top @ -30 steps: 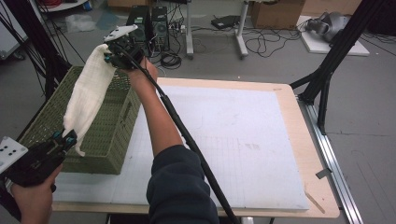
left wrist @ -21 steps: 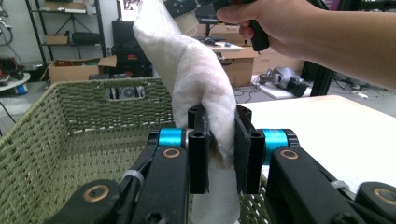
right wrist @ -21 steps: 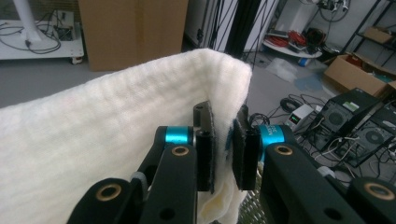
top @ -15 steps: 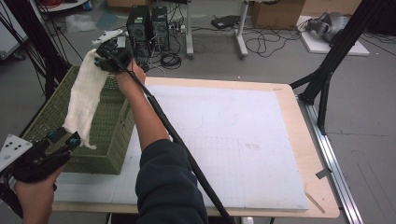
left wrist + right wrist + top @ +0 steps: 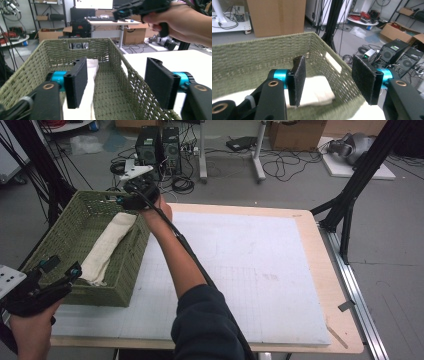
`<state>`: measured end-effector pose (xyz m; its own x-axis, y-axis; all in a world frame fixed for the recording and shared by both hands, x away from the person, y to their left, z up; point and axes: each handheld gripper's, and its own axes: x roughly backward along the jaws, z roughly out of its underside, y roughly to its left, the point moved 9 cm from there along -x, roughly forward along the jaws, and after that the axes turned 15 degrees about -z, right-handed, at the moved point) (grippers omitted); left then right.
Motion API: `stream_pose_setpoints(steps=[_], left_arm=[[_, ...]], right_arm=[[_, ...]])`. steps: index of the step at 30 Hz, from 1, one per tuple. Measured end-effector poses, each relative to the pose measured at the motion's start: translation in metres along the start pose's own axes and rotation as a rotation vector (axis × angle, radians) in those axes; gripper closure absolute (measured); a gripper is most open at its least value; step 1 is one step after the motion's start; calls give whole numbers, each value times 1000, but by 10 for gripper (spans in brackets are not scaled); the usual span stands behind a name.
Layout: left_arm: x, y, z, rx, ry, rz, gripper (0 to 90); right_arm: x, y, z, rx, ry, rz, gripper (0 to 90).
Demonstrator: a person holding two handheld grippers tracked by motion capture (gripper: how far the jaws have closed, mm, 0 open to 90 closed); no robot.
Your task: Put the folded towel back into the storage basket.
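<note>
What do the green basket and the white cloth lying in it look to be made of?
The basket looks like woven cord or paper rope in matte olive green: a plaited weave with open gaps shows along its walls. The cloth looks like soft off-white fabric, perhaps cotton towelling: it lies folded and limp, with a dull, slightly napped surface.

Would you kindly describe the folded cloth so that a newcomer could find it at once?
Start at the large white mat on the table, then look to its left edge, where a green woven basket sits. Inside lies the cream cloth, a long folded strip running lengthwise; it is the one pale, soft item against the green weave.
</note>
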<state>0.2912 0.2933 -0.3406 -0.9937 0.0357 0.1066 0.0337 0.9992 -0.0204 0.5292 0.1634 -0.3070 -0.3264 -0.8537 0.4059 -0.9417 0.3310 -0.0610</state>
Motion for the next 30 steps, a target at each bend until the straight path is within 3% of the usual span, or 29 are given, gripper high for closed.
stream_pose_setpoints(steps=[6,9,22,30], left_arm=[[-3,-9,-5,32,-22,37,247],[-6,-14,-4,64,9,45,184],[-16,-51,2,22,39,182,170],[-18,-70,3,7,20,248,170]], right_arm=[[42,1,19,-21,-41,5,400],[60,4,28,-35,-60,-12,375],[116,12,58,-67,-75,-15,237],[146,11,74,-84,-76,2,212]])
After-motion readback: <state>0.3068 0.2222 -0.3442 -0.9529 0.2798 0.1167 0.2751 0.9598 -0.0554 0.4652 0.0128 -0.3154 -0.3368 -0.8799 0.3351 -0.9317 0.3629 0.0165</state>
